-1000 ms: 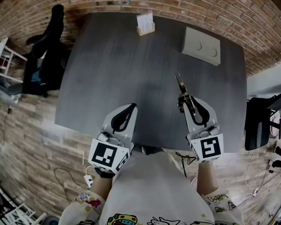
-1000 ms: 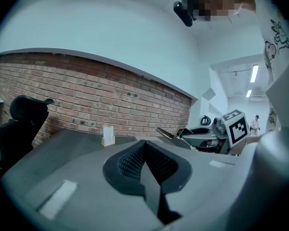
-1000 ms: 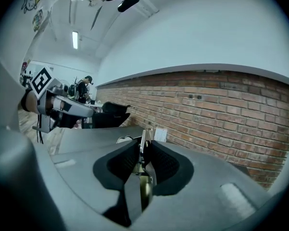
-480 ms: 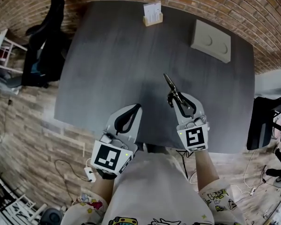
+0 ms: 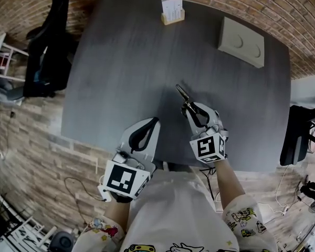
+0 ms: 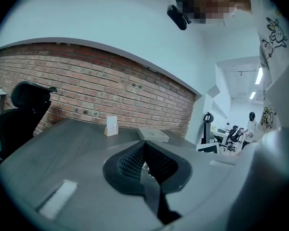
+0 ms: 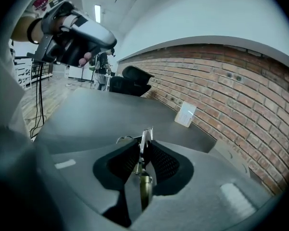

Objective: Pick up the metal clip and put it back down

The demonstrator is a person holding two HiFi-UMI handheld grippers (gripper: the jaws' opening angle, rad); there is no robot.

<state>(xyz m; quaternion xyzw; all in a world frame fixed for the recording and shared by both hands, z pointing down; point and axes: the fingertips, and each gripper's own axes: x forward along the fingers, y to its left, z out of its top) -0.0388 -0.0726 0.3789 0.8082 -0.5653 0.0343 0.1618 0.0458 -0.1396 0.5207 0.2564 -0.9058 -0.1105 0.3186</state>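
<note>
Metal clip (image 5: 181,94) clamped in right gripper (image 5: 188,107), open table (image 5: 121,67) all round, left gripper (image 5: 150,123) closed, empty, over near edge.

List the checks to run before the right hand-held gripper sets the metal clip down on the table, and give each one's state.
1. Grip: right hand-held gripper shut on the slim silver metal clip: ok.
2. Landing spot: dark grey wooden table bare beneath the clip's tip: ok.
3. Clip's height above the table: cannot tell.
4. Left hand-held gripper shut, empty and off to the side of the clip: ok.
5. White card in its wooden holder and pale square tray at the far edge, out of the path: ok.
</note>
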